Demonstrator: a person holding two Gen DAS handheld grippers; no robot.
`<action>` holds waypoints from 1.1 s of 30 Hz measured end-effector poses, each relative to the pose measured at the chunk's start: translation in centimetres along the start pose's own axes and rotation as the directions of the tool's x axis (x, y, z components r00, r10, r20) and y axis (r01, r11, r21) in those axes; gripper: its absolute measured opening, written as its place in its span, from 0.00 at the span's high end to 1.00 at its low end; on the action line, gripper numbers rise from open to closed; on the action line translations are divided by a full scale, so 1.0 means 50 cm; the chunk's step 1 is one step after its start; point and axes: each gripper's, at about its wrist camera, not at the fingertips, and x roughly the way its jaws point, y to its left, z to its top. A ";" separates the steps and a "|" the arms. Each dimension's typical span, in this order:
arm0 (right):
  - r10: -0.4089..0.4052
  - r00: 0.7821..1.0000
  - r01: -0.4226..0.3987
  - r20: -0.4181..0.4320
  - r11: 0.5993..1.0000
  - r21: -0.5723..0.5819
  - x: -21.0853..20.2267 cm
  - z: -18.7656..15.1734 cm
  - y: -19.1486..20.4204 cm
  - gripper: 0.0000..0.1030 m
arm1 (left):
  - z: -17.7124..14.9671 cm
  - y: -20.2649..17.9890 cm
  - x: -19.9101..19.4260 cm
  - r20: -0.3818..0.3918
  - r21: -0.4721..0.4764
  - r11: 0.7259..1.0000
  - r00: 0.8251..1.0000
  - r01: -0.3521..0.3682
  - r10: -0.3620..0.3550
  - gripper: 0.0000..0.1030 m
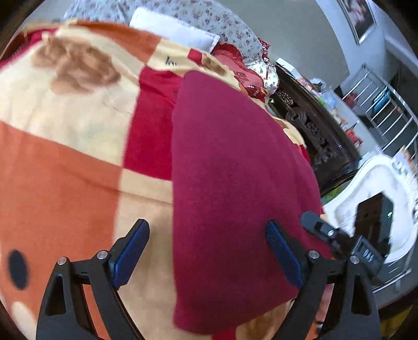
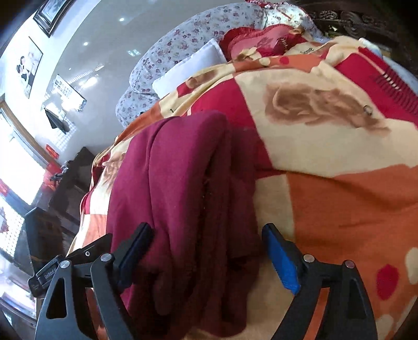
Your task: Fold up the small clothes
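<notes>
A dark red garment (image 1: pixel 235 170) lies on the patterned blanket (image 1: pixel 65 157) on a bed. In the left wrist view it is a smooth long panel reaching away from me. My left gripper (image 1: pixel 206 251) is open above its near end, the garment's left edge between the jaws. In the right wrist view the same garment (image 2: pixel 183 183) shows folded layers and creases. My right gripper (image 2: pixel 206 251) is open, its jaws on either side of the garment's near end. The tip of the right gripper shows at the left view's right side (image 1: pixel 321 225).
A white pillow (image 1: pixel 172 28) and a floral quilt (image 1: pixel 214 21) lie at the head of the bed. A dark carved wooden headboard (image 1: pixel 313 125) runs along the right. A white chair (image 1: pixel 365 188) stands beside the bed.
</notes>
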 end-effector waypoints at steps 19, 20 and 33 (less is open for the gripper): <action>0.116 0.991 -0.127 -0.060 0.963 -0.238 -0.087 -0.161 0.237 0.40 | -0.098 -0.031 -0.253 -0.005 0.192 0.978 0.997 -0.079 0.082 0.48; 0.096 0.992 -0.114 -0.083 0.964 -0.241 -0.077 -0.178 0.243 0.35 | -0.118 -0.019 -0.263 -0.020 0.192 0.976 0.994 -0.098 0.104 0.48; -0.045 0.999 0.040 -0.015 0.971 -0.237 -0.068 -0.147 0.249 0.42 | -0.211 -0.011 -0.329 0.123 0.258 0.913 0.948 -0.316 0.293 0.40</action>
